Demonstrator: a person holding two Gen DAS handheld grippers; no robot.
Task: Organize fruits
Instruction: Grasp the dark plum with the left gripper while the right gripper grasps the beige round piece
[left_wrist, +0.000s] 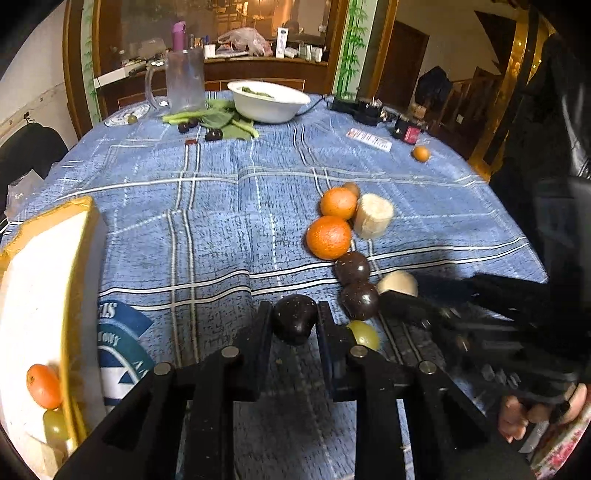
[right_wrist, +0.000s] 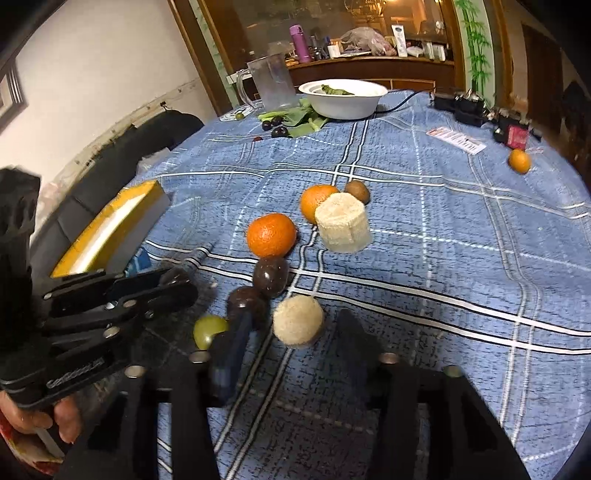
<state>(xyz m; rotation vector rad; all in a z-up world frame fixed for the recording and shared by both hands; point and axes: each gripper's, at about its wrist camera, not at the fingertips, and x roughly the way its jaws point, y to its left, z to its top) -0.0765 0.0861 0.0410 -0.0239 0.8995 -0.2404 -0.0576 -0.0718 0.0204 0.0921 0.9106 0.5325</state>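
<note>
Now the left gripper (left_wrist: 294, 325) has clamped onto a dark plum (left_wrist: 294, 318), pinched between its two pads just nearside of the fruit line on the counter (left_wrist: 207, 206). My guess is it's bound for the yellow-rimmed box (left_wrist: 55, 295), which sits well to the left of that line and already holds an orange (left_wrist: 43, 385) and a green grape (left_wrist: 55, 426).

The line itself runs away from us: two more plums (left_wrist: 359, 300) touching each other, then two oranges (left_wrist: 328, 237), a pale banana chunk (left_wrist: 372, 216) beside them, a green grape (left_wrist: 364, 333) at the near end. Clustered like that, each pick has to be clean or the neighbours roll.

Over on the right, the right gripper (right_wrist: 295, 332) angles downward, jaws apart and straddling a small pale round piece (right_wrist: 298, 320), the pads not pressing it. Its left finger sits close against a plum, so I'd call that a tight fit.

Both hands tilt steeply down toward the cloth, the person's fingers wrapped round the handles.
</note>
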